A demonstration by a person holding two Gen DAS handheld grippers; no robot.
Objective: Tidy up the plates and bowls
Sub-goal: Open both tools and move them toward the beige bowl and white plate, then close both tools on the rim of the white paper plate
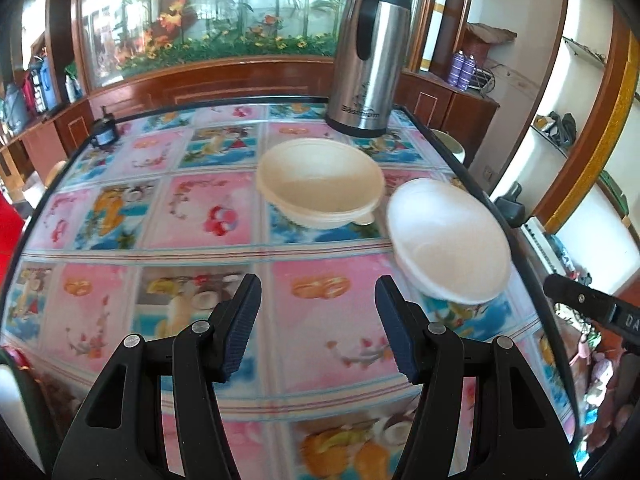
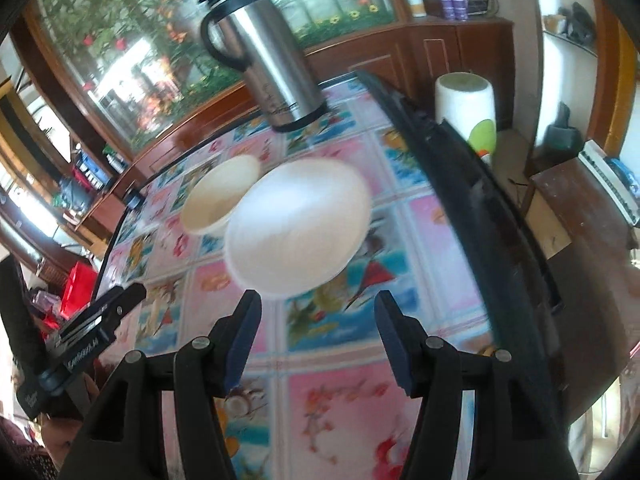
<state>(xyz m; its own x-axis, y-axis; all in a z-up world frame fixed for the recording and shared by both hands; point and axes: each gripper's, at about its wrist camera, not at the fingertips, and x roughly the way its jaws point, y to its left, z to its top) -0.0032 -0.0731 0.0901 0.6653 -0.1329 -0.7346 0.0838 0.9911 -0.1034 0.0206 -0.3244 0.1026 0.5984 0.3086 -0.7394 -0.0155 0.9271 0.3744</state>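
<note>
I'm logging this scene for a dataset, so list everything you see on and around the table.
cream bowl: 1, cream, mid-table, upright, before the flask.
white bowl: 1, white, right of the cream bowl, near the table's right edge.
flask: 1, steel with black lid and handle, far end of table.
table: 1, colourful fruit-pattern cover, dark rim.
purple cans: 2, on the wooden cabinet behind.
left gripper: 1, black, open, empty, over the table.
right gripper: 1, black, open, empty, before the white bowl.
</note>
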